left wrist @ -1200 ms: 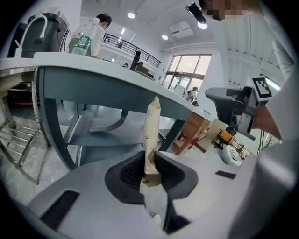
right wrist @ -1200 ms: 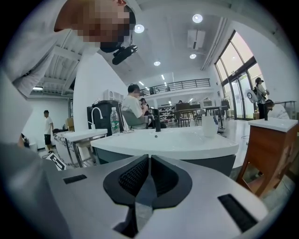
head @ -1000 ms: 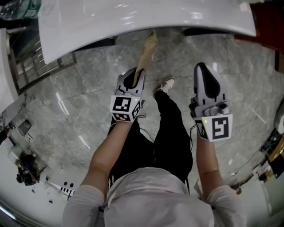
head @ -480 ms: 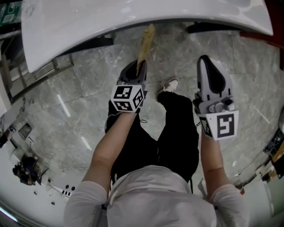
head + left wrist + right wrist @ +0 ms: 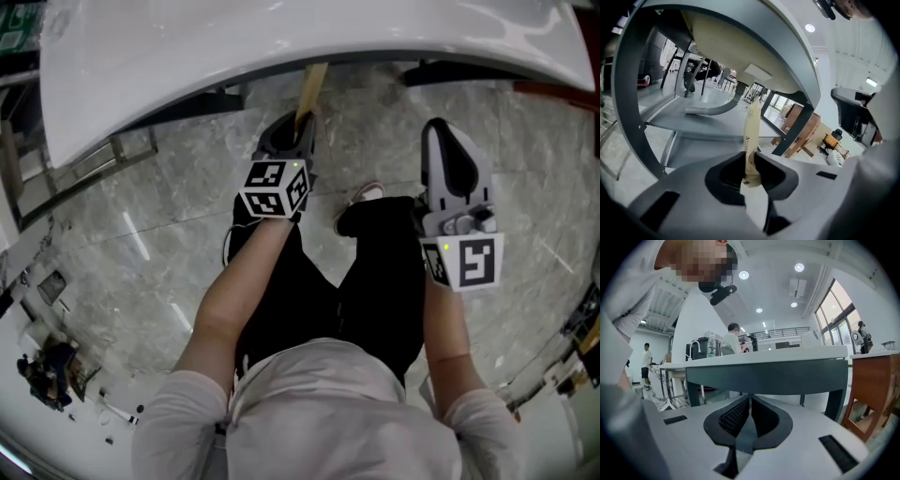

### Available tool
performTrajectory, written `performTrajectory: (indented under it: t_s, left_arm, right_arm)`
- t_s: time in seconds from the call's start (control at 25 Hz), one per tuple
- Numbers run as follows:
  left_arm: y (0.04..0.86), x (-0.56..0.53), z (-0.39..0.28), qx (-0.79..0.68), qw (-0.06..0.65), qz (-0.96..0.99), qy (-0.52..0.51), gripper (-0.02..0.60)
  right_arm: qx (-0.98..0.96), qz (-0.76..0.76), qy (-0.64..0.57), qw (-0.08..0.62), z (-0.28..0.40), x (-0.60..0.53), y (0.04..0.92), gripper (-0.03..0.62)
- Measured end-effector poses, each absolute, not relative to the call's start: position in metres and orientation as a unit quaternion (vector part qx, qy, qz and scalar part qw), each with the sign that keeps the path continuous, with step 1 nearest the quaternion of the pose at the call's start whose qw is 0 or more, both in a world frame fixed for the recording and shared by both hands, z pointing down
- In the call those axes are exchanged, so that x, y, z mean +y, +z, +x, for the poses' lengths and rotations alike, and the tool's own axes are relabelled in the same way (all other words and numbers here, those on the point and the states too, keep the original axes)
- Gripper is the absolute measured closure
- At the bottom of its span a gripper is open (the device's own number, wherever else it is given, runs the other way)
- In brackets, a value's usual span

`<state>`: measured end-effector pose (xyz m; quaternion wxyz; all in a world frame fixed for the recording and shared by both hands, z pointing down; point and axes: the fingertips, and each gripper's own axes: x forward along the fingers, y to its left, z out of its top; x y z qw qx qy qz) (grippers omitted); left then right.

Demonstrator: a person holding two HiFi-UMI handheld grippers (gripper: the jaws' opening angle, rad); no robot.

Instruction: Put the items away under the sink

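A thin, flat tan strip (image 5: 312, 84) sticks out forward from my left gripper (image 5: 298, 131), whose jaws are shut on its lower end. In the left gripper view the strip (image 5: 752, 124) rises from between the pads of the left gripper (image 5: 749, 164) toward the underside of the white counter (image 5: 740, 42); a grey lower shelf (image 5: 693, 124) lies beyond it. In the head view the strip's far end is hidden under the counter's edge (image 5: 281, 47). My right gripper (image 5: 436, 131) hangs to the right, jaws shut with nothing between them, also seen as the right gripper (image 5: 749, 401) facing the counter's dark apron (image 5: 764, 373).
Dark frame legs (image 5: 797, 126) hold up the counter. A brown wooden piece of furniture (image 5: 872, 390) stands at the right. The marble floor (image 5: 169, 216) spreads below, with the person's legs and shoes (image 5: 361, 202) between the grippers. People stand in the background (image 5: 733, 341).
Both grippers have sunk lower and closer to the counter's edge. The tan strip's tip has gone under the counter. The person's knees have bent.
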<state>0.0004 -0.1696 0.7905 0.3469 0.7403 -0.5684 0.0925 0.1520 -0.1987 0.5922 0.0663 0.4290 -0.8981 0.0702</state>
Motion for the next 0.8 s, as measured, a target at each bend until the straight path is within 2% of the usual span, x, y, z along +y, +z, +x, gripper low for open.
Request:
performTrajectory:
  t_s: [0.2,0.4,0.52,0.8]
  left_arm:
    - [0.800,-0.188,-0.013,-0.579,0.338,0.737,0.090,0.525]
    - [0.806,-0.221,-0.026,-0.585,0.323,0.738,0.094,0.525]
    - [0.807,-0.240,-0.036,-0.593,0.317,0.734,0.094,0.525]
    - [0.811,-0.258,-0.033,-0.596,0.326,0.726,0.111,0.525]
  right_arm:
    - [-0.904,0.420,0.074,0.039,0.138,-0.207,0.596,0.553]
    - [-0.899,0.429,0.069,0.050,0.140,-0.212,0.611,0.553]
    - [-0.903,0.423,0.075,0.020,0.135,-0.217,0.610,0.553]
    - [-0.890,0.450,0.075,0.000,0.164,-0.214,0.613,0.553]
